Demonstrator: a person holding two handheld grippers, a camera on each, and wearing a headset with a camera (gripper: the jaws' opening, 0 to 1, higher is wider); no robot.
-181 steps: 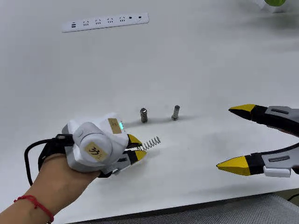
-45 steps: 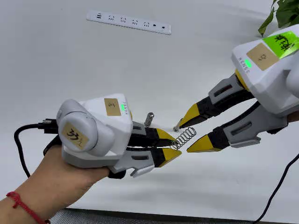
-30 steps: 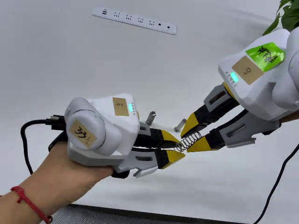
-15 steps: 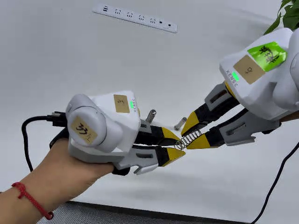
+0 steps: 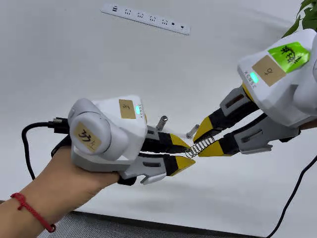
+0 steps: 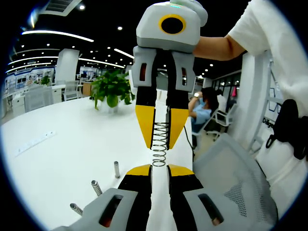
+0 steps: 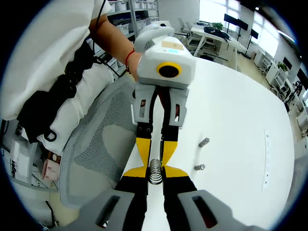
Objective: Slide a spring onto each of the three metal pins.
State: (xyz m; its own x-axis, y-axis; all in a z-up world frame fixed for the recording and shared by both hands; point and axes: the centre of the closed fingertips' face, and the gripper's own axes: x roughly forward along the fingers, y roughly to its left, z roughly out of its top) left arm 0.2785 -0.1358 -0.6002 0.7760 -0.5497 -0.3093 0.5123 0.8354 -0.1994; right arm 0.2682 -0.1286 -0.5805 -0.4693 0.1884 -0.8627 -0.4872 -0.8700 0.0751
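Spring (image 6: 160, 144) held end-to-end, left gripper (image 6: 159, 169) and right gripper (image 7: 155, 171) both clenched on it above near edge of worktop (image 5: 148, 74); an uneven release may flick it overboard.

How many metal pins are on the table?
3. In the left gripper view they line up on the table: the near pin, the middle pin, the far pin. A fourth could be hidden under the left hand-held gripper.

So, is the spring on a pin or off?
Off. The spring is in the air, one end in the left tongs, the other in the right tongs; the pins are apart from it.
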